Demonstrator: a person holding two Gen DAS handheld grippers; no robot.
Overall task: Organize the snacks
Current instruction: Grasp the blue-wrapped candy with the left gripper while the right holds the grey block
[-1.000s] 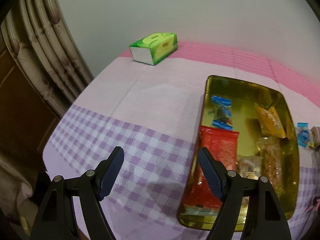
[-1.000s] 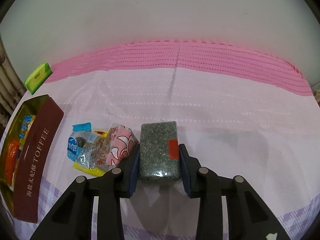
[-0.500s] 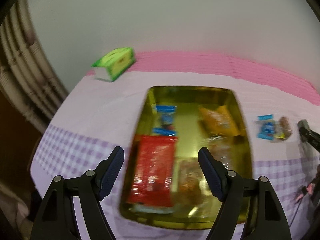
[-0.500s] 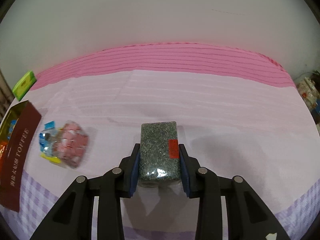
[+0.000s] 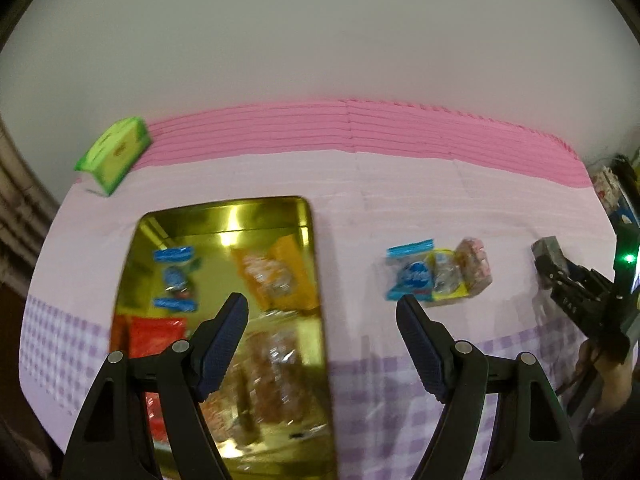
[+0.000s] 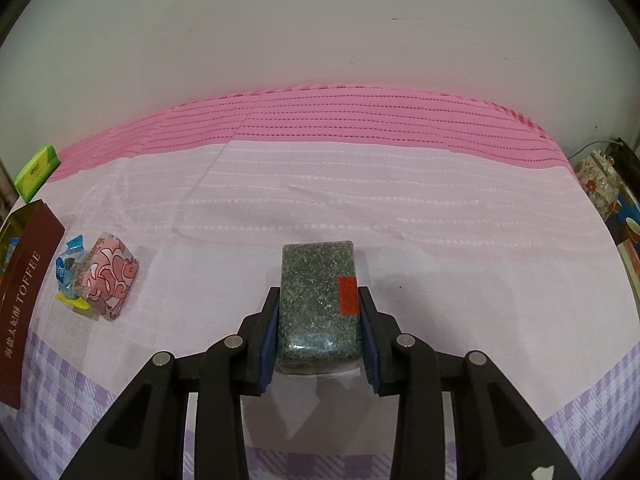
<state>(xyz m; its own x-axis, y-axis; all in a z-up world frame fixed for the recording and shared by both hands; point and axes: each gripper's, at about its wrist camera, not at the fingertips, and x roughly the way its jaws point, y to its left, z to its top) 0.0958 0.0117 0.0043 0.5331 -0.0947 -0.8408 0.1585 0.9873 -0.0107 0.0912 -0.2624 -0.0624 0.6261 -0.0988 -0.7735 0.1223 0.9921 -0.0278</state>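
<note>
Right gripper (image 6: 318, 320) clamped on a dark speckled block pack (image 6: 318, 300) with a red sticker, blue pads pressing both long sides, pack lifted a little clear of the tablecloth (image 6: 360, 208). Left gripper (image 5: 320, 312) spread wide with nothing between the pads, hanging over the right edge of the gold tin (image 5: 224, 216).

Landmark: the gold tin, open, lying on the pale pink and lilac-check tablecloth.
- Inside the tin: blue-wrapped candy (image 5: 174, 276) toward the far left, orange packet (image 5: 276, 280) toward the far right, red packet (image 5: 156, 332) at the near left, clear bags of brown snacks (image 5: 272, 368) at the near right. Blurred, so details not readable.
- Right of the tin, well apart from it: small heap of loose snacks on the cloth, namely a blue wrapper (image 5: 408, 276), a yellow-edged clear one (image 5: 444, 280) and a pink-patterned pack (image 5: 474, 268), touching one another.
- Further right of the tin, beyond the heap: the right gripper with its dark pack.
- Beyond the tin's far left corner: green tissue box (image 5: 114, 154) near the wall.
- Tin's outer side: maroon, lettered TOFFEE, seen from the right wrist view.
</note>
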